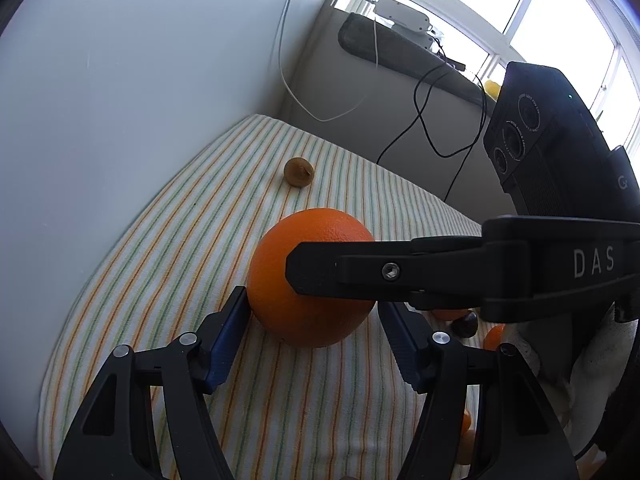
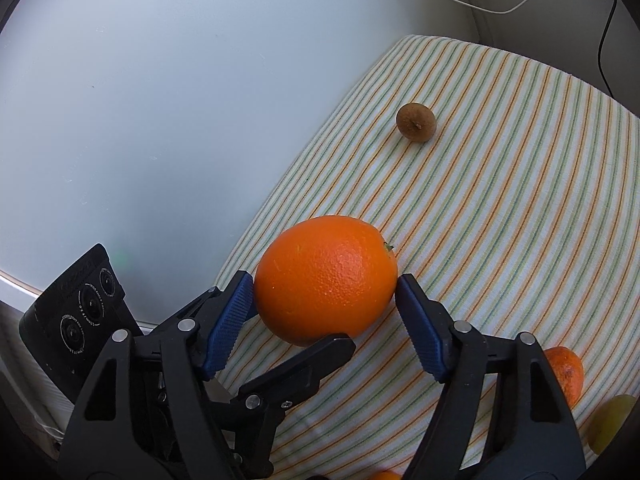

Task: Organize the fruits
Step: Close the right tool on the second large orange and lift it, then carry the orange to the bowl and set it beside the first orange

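A large orange (image 1: 280, 264) sits low on the striped cloth (image 1: 168, 264); I cannot tell whether it is lifted. My left gripper (image 1: 312, 300) has its blue pads (image 1: 226, 340) against the orange's lower flanks, shut on it. My right gripper (image 2: 326, 280) comes in from the right, its pads (image 2: 418, 324) pressing both sides of the orange (image 2: 320, 268). One right finger (image 1: 320, 270) crosses the orange's front in the left wrist view. A left finger (image 2: 316, 358) shows under the orange in the right wrist view; the other is hidden.
A small brown fruit (image 1: 298, 173) (image 2: 416, 122) lies farther back on the cloth. A mandarin (image 2: 566, 376) and a yellowish fruit (image 2: 612, 424) lie at the right edge. A white curved wall (image 1: 140, 100) borders the cloth on the left. Cables (image 1: 424, 128) hang behind.
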A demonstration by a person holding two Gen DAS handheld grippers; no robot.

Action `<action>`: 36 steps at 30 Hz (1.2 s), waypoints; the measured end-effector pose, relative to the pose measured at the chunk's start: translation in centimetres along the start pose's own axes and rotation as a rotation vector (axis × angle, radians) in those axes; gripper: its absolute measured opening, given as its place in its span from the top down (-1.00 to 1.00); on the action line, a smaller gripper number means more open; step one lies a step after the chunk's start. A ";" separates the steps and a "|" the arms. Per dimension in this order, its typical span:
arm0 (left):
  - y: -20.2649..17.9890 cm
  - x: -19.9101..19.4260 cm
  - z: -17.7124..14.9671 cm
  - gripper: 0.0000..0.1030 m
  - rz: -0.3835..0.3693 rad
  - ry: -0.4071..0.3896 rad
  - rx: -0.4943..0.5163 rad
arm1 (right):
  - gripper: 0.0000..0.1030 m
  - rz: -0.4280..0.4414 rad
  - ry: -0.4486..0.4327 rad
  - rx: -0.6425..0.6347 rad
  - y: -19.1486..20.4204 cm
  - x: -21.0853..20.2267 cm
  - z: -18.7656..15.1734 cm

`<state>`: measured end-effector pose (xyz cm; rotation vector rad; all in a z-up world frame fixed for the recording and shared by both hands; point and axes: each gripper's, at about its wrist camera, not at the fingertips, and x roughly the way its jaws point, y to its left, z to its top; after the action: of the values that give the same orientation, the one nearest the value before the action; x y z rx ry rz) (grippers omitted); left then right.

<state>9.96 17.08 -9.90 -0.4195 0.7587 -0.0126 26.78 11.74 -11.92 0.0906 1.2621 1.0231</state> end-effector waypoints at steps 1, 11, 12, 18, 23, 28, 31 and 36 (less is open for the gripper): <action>-0.2 -0.1 0.0 -0.26 0.001 -0.003 0.005 | -0.48 0.001 -0.002 -0.001 -0.1 -0.3 -0.4; -3.5 -1.8 -0.4 -0.26 -0.014 -0.029 0.062 | -0.48 0.007 -0.049 0.004 -0.7 -4.1 -1.7; -3.9 -2.0 -0.5 -0.26 -0.016 -0.031 0.068 | -0.48 0.007 -0.055 0.005 -0.9 -4.6 -1.9; -6.8 -2.6 -1.2 -0.26 -0.032 -0.042 0.107 | -0.48 0.004 -0.090 0.015 -2.0 -7.7 -3.6; -9.2 -3.1 -1.7 -0.26 -0.048 -0.050 0.137 | -0.48 -0.003 -0.120 0.024 -2.5 -10.0 -5.3; -11.6 -3.2 -2.3 -0.26 -0.074 -0.051 0.168 | -0.48 -0.017 -0.155 0.038 -2.7 -12.5 -7.4; -13.0 -3.0 -2.7 -0.26 -0.096 -0.043 0.184 | -0.48 -0.029 -0.175 0.053 -3.3 -13.6 -8.2; -15.4 -2.1 -3.4 -0.27 -0.134 -0.019 0.215 | -0.48 -0.053 -0.205 0.094 -5.0 -16.0 -10.2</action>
<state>8.27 2.08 -4.92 -0.2650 0.7016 -0.2140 22.30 -6.60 -6.71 0.2274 1.1193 0.8859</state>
